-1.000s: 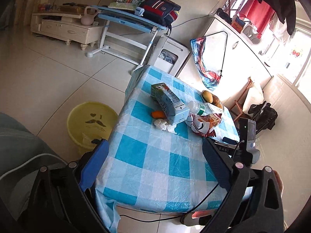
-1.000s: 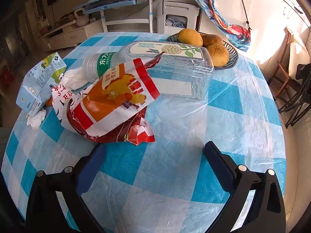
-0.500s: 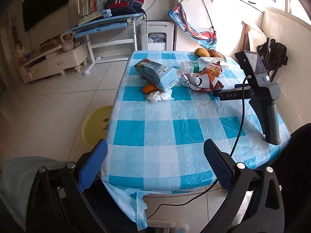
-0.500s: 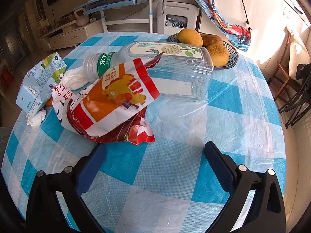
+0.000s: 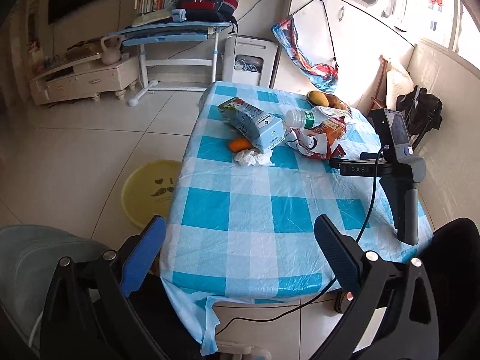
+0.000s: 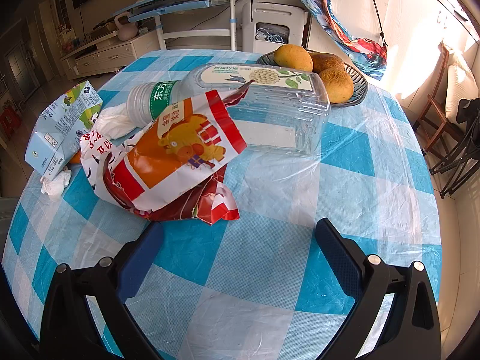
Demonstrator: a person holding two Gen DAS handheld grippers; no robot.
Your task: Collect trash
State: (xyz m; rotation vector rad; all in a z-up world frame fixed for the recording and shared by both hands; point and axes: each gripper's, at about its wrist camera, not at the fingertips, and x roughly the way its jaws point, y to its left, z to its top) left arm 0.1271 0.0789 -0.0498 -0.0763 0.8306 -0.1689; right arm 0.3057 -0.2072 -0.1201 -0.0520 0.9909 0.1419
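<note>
Trash lies on the blue checked tablecloth [image 5: 249, 210]: a light blue milk carton [image 5: 252, 123], an orange peel [image 5: 238, 144], a crumpled white tissue [image 5: 252, 159], a clear plastic bottle [image 5: 301, 118] lying on its side and a red-orange snack bag [image 5: 325, 139]. My left gripper [image 5: 240, 240] is open and empty, held off the table's near edge. My right gripper [image 6: 240, 240] is open and empty, low over the cloth just short of the snack bag [image 6: 180, 156]. The bottle [image 6: 255, 99], carton [image 6: 63, 132] and tissue [image 6: 55, 180] lie beyond it.
A yellow bin [image 5: 150, 192] stands on the floor at the table's left side. A dark bowl [image 6: 358, 90] of fruit sits at the far right of the table. A blue desk [image 5: 168, 34], a white appliance [image 5: 249, 60] and a folding chair [image 6: 435, 111] stand around the table.
The left gripper's view has pulled back and swung from over the bin to face the table's near edge. The right gripper has stayed still. Nothing on the table moved.
</note>
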